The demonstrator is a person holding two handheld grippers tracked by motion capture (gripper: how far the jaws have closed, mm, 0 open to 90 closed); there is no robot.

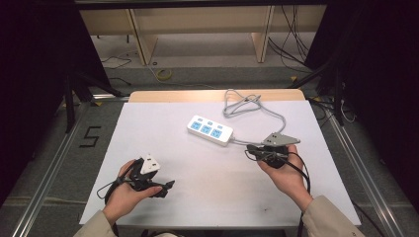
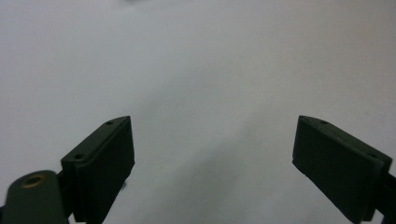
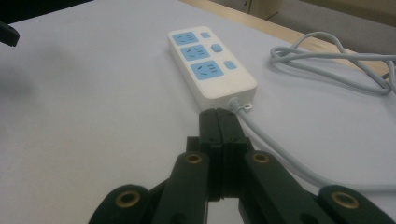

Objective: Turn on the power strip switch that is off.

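1. White sheeting is covering the table (image 1: pixel 163 197), with a strip of bare wood showing along its far edge and dark floor and shelving lying beyond.
2. Sitting near the middle of the table, a little toward the far edge, is the power strip (image 1: pixel 210 130) – white, with three blue sockets and a switch beside each.
3. Its grey cable (image 3: pixel 327 60) is leaving the end that faces the right gripper, then looping in a loose coil near the far edge, right of centre.
4. Pointing at that cable end, the right gripper (image 3: pixel 218 122) is hanging just short of the strip with its jaws pressed together and nothing between them.
5. Near the front left corner, the left gripper (image 2: pixel 212 149) is hovering over bare sheet, well apart from the strip, with its jaws standing wide and empty.
6. I am judging the work in hand to be an approach to the strip, perhaps to press a switch or nudge it.
7. Risks from here – a push with closed tips is likely to slide the light strip across the smooth sheet, since nothing is bracing it.
8. Tips coming in low could also be snagging the cable where it exits and dragging the strip askew.
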